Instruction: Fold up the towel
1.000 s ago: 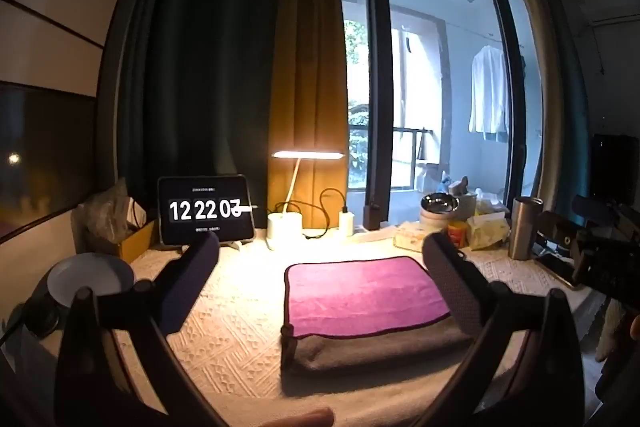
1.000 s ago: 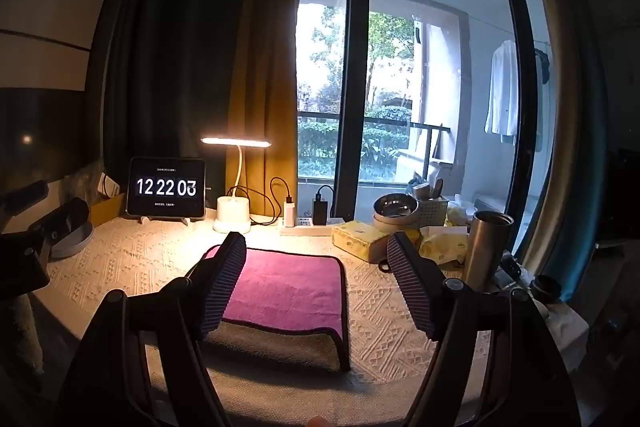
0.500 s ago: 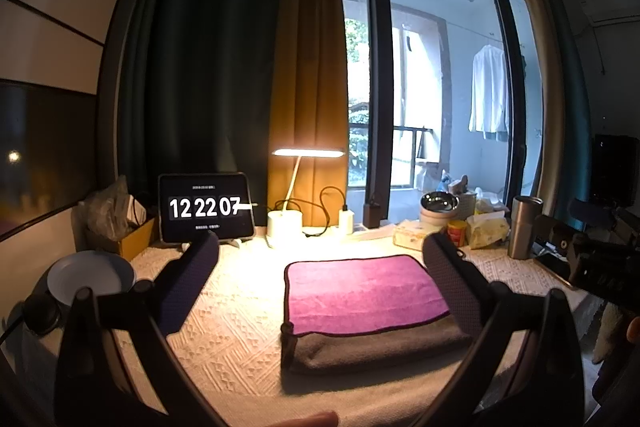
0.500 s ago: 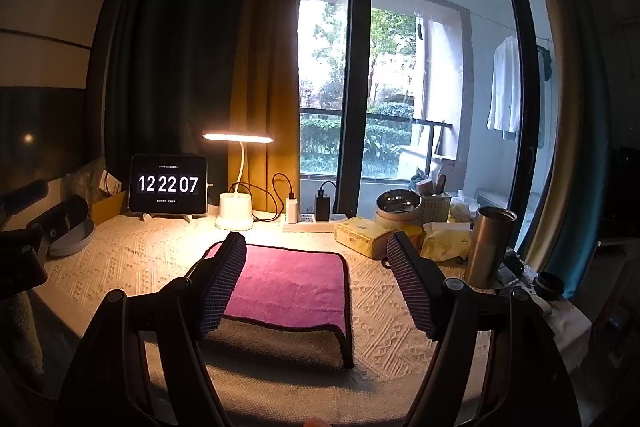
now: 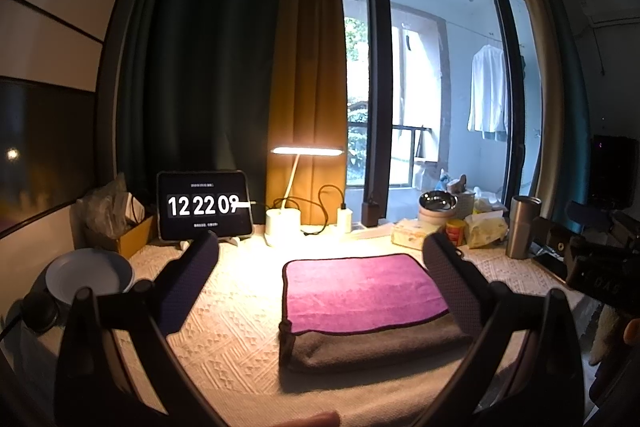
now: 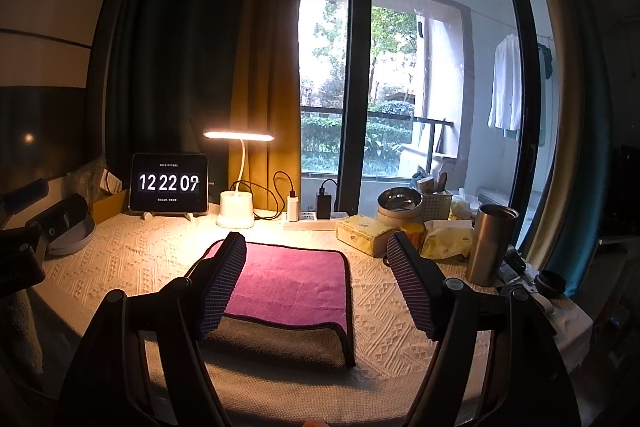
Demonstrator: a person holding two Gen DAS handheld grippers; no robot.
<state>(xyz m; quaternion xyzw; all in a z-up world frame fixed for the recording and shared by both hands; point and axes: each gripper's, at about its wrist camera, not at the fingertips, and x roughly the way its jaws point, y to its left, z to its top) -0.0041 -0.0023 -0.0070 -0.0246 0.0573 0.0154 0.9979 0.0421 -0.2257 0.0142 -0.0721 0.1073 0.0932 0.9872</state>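
Observation:
A folded towel (image 5: 360, 291), magenta on top with a grey layer showing along its near edge, lies flat on the cream textured tablecloth (image 5: 232, 311). It also shows in the right wrist view (image 6: 296, 287). My left gripper (image 5: 320, 279) is open and empty, held above the near table edge, with the towel between its fingers and toward the right one. My right gripper (image 6: 316, 283) is open and empty, above the towel's near part. Its left finger (image 6: 224, 287) covers the towel's left edge.
At the back stand a clock tablet (image 5: 202, 205), a lit desk lamp (image 5: 284, 219), a power strip (image 6: 314, 217), a steel bowl (image 6: 399, 201), tissue packs (image 6: 366, 235) and a steel tumbler (image 6: 490, 243). A plate (image 5: 88, 273) sits at the left.
Both grippers stay open and nearly still. The views shift only slightly. The clock reading has advanced.

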